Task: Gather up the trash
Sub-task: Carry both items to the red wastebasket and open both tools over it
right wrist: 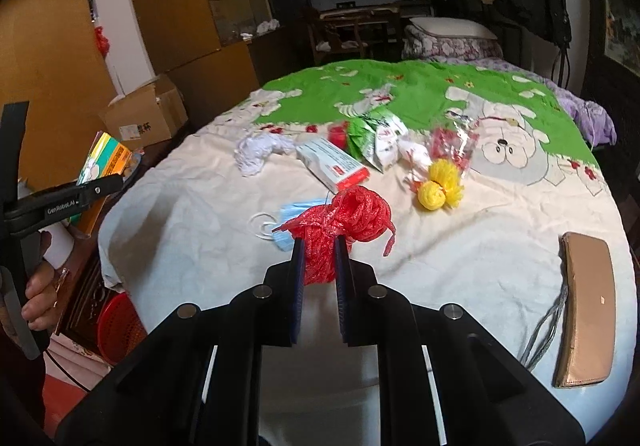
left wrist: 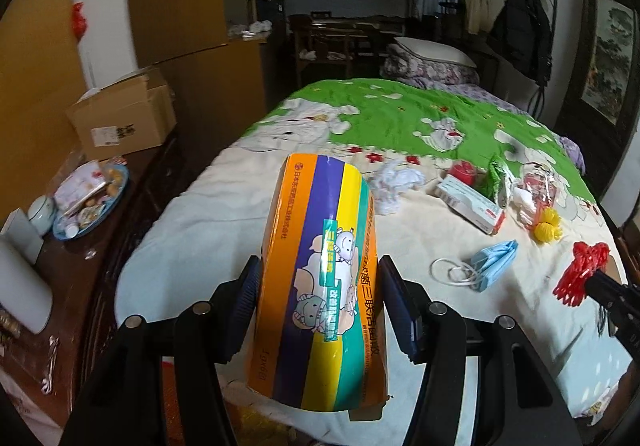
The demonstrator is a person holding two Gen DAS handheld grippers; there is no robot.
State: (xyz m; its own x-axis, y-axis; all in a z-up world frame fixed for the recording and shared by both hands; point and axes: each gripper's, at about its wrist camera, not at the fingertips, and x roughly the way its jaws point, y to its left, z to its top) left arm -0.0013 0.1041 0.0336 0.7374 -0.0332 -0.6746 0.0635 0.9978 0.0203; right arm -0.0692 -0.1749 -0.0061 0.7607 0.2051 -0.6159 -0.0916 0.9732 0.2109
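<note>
My left gripper (left wrist: 318, 278) is shut on a striped orange, purple, yellow and green box (left wrist: 320, 278) and holds it above the bed's near left edge; the box also shows in the right wrist view (right wrist: 106, 162). My right gripper (right wrist: 319, 246) is shut on a red mesh net (right wrist: 340, 218), lifted a little above the bed; it also shows in the left wrist view (left wrist: 580, 270). On the bed lie a blue face mask (left wrist: 490, 260), a crumpled white tissue (left wrist: 394, 182), a white and red carton (left wrist: 470, 202), a green packet (left wrist: 496, 174) and a yellow mesh net (left wrist: 548, 224).
The bed (right wrist: 440, 266) has a cream and green cartoon cover. A tan wallet (right wrist: 586, 310) lies at its right edge. A red basket (right wrist: 120, 326) stands on the floor to the left. A dark sideboard (left wrist: 100, 266) holds a plate and a cardboard box (left wrist: 124, 114).
</note>
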